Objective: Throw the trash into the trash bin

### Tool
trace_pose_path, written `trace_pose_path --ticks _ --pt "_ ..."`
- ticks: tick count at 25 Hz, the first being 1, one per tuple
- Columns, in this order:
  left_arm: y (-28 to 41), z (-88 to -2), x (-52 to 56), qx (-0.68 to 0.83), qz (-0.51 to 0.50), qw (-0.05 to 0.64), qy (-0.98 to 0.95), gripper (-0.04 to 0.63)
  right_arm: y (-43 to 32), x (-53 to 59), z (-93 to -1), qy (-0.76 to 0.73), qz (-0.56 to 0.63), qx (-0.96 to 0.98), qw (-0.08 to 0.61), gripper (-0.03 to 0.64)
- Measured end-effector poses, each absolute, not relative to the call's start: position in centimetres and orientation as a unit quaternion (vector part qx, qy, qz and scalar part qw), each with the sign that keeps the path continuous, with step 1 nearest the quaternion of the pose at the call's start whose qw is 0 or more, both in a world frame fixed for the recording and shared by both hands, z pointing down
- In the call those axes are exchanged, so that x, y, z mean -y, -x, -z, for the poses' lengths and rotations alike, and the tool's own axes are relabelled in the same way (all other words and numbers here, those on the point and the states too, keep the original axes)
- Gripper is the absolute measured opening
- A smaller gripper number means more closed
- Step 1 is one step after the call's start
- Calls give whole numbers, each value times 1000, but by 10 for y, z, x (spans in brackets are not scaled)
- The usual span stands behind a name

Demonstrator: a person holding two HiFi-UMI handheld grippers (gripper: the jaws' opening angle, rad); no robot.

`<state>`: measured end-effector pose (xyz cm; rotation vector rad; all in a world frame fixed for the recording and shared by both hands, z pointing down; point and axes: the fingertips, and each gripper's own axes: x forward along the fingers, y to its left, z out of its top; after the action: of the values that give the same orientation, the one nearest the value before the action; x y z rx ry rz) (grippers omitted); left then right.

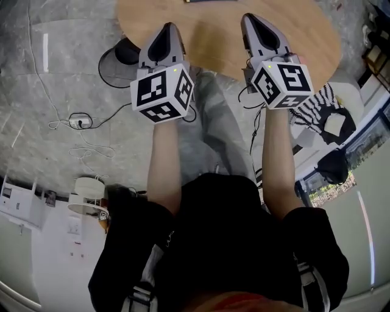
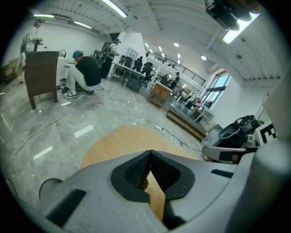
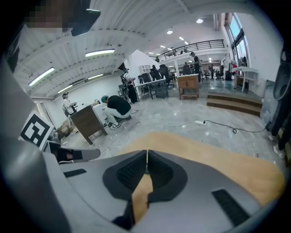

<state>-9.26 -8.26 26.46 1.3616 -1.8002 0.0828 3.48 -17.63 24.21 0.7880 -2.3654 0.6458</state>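
Both grippers hang over the near edge of a round wooden table (image 1: 213, 42). My left gripper (image 1: 169, 25) is shut, its tips touching, with nothing between them (image 2: 150, 153). My right gripper (image 1: 250, 17) is shut as well, and its pads (image 3: 136, 170) hold nothing. Each gripper view looks across the bare tabletop (image 2: 122, 141) (image 3: 218, 154). No trash and no bin that I can name shows in any view. A small dark thing (image 1: 210, 1) lies at the table's far edge, cut off by the frame.
A dark round object (image 1: 127, 52) with a cable loop sits on the floor left of the table. A power strip (image 1: 79, 120) and cables lie further left. A striped cloth (image 1: 317, 116) and a black bag (image 1: 334, 166) are at right. People crouch by a wooden desk (image 2: 42, 73) far off.
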Motion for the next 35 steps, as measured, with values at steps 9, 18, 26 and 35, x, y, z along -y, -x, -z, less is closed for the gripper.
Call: trace_pose_path --ticks 9,18,26,35 --pt "108 -312 72 722 -20 450 -524 8 -4 178 -310 -243 -191 886 345 14" --pt "115 -334 68 721 -23 458 -519 8 13 182 -366 -159 -87 882 436 19" --pt "118 -354 57 718 -30 470 -513 8 26 173 -415 -38 28 848 528 189" --pt "127 -369 42 721 -32 479 -501 8 31 185 -452 40 124 801 584 221"
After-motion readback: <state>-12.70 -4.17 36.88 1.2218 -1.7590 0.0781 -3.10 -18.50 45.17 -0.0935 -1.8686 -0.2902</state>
